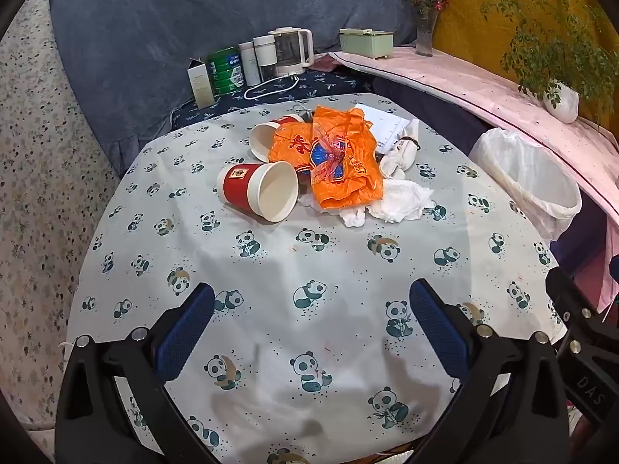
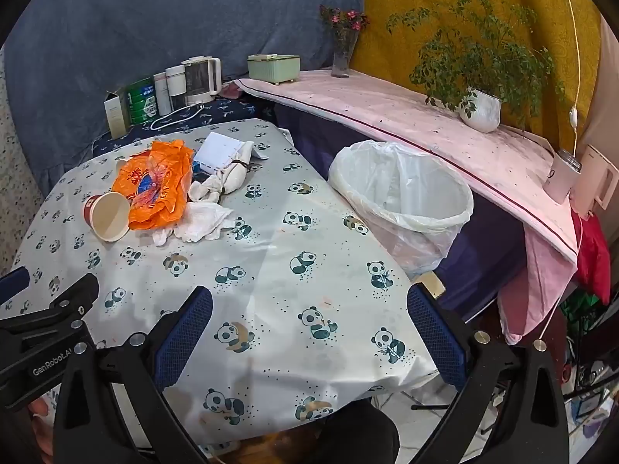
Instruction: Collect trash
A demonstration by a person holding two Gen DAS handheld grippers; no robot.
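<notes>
Left gripper (image 1: pixel 311 328) hovers over near edge of table (image 1: pixel 271 270), jaws wide open, holding nothing; right gripper (image 2: pixel 309 332) same, jaws wide open, empty; trash heap sits at 12 o'clock from left gripper: red paper cup (image 1: pixel 257 191) on its side, orange plastic bag (image 1: pixel 336 158) touching it, crumpled tissues (image 1: pixel 398 203) just beside; bin (image 2: pixel 406 197) lined with white bag at 1 o'clock from right gripper, off table's edge.

Bin (image 2: pixel 402 197) right of table (image 2: pixel 271 270) (trash (image 2: pixel 162 189) atop).
</notes>
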